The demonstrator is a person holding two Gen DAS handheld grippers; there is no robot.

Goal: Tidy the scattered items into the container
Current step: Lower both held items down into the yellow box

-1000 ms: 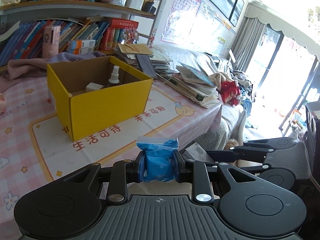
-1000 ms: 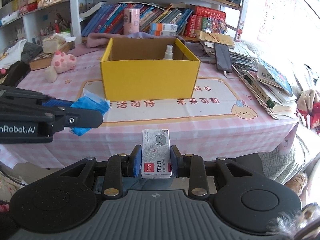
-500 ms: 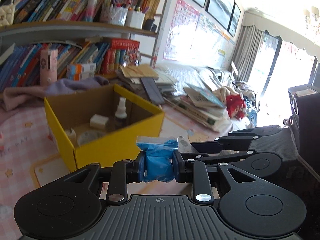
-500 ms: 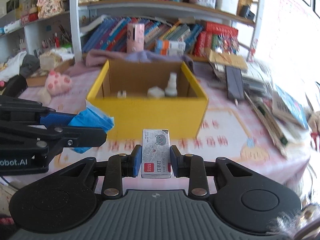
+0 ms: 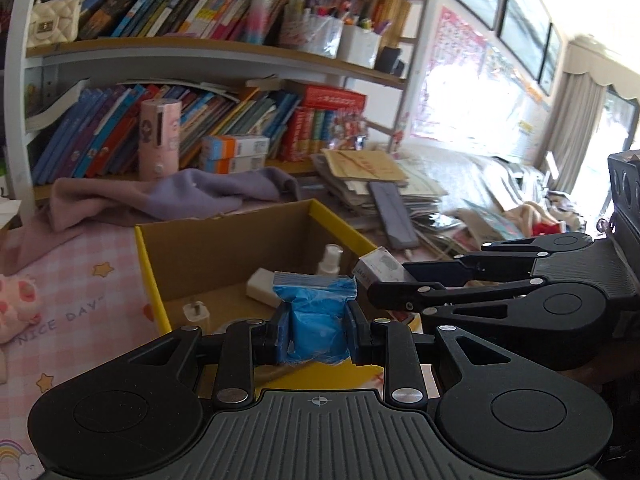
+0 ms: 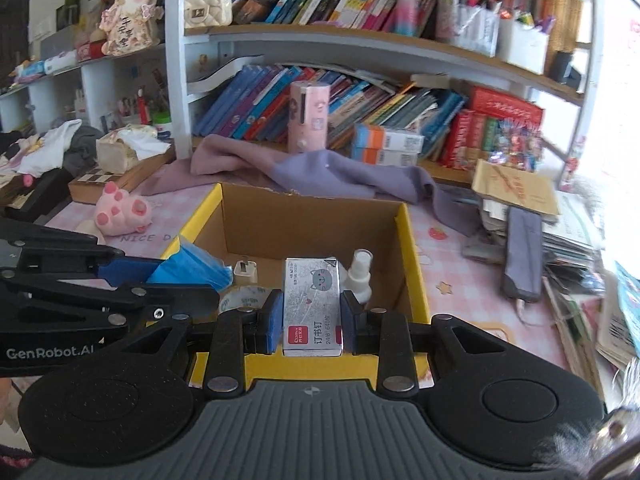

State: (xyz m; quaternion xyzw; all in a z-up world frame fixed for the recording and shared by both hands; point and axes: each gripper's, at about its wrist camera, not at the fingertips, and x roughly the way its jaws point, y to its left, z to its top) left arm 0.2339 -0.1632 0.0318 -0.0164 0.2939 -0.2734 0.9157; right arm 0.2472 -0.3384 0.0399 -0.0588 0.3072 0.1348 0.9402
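An open yellow cardboard box [image 5: 152, 276] [image 6: 412, 248] stands on the pink checked tablecloth. My left gripper [image 5: 316, 330] is shut on a blue plastic packet [image 5: 316, 320], held over the box's near wall. My right gripper [image 6: 311, 320] is shut on a small grey staple box with a cat drawing [image 6: 312, 300], also above the near edge. Each gripper shows in the other's view: the right one [image 5: 384, 276] at the right, the left one [image 6: 188, 276] at the left. Inside the box lie a white spray bottle [image 6: 360, 276], a white plug [image 6: 242, 272], a tape roll [image 6: 244, 298] and a white eraser [image 5: 262, 286].
A purple cloth [image 6: 320, 172] lies behind the box, a pink plush paw [image 6: 122, 210] to its left. Stacked papers and a dark case [image 6: 522, 252] fill the table's right side. Bookshelves [image 5: 200, 52] rise at the back, with a pink cylinder [image 6: 308, 116] on the lower shelf.
Both grippers have moved forward toward the box with their items still held. The box looms larger, and its inside has come into view below the fingertips.
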